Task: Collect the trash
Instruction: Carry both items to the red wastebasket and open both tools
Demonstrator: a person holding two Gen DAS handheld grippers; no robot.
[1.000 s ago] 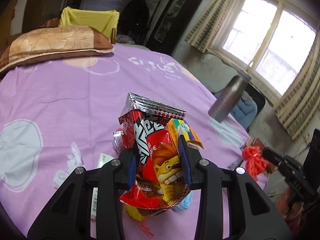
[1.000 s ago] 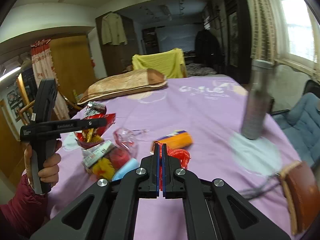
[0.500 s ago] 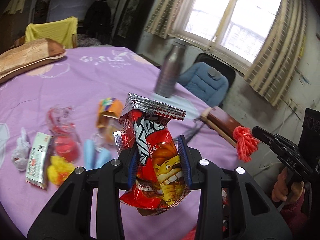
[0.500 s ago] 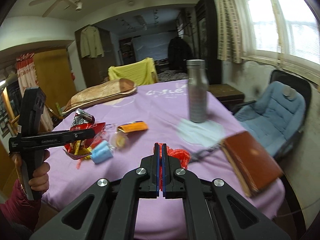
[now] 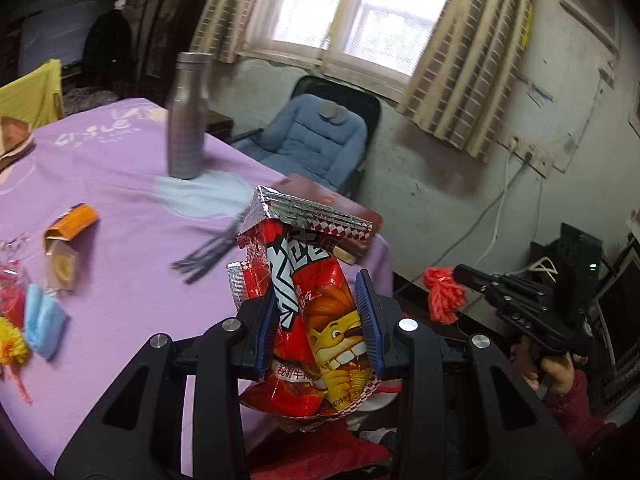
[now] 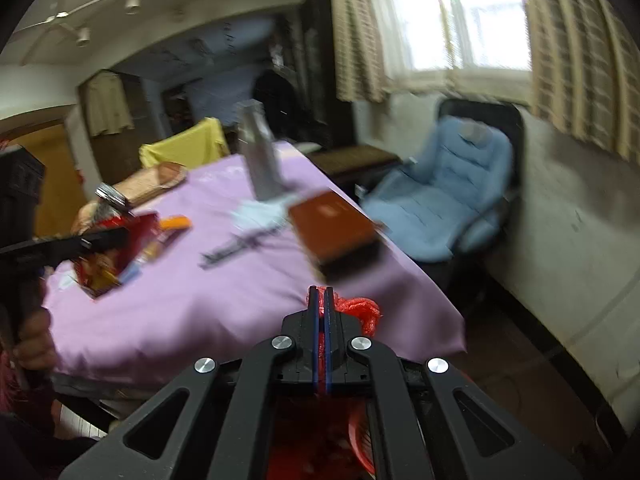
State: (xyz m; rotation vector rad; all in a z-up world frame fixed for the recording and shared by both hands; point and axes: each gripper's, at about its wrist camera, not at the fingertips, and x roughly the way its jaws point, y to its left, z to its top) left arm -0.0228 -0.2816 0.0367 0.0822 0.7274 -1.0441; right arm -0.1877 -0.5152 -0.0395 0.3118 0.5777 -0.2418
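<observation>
Both cameras have swung since a second ago from the middle of the purple-clothed table toward its window-side corner, and both loads have come along. My left gripper is pinching a red foil snack wrapper with a cartoon lion, which stands upright between the blue pads, off the table's near edge. My right gripper, off that same corner, has its jaws pressed together on a crumpled red plastic scrap; in the left view the scrap hangs as a tuft at its tip. I judge this the carry step: two pieces lifted and travelling to a bin. Something red shows low under the right gripper, perhaps that bin, but I cannot tell. Back on the table lie an orange wrapper, a light blue wad and a yellow tuft near the left edge, with a grey metal bottle and a brown book further along. Next I should bring both loads over the bin, release them, then return for the rest.
</observation>
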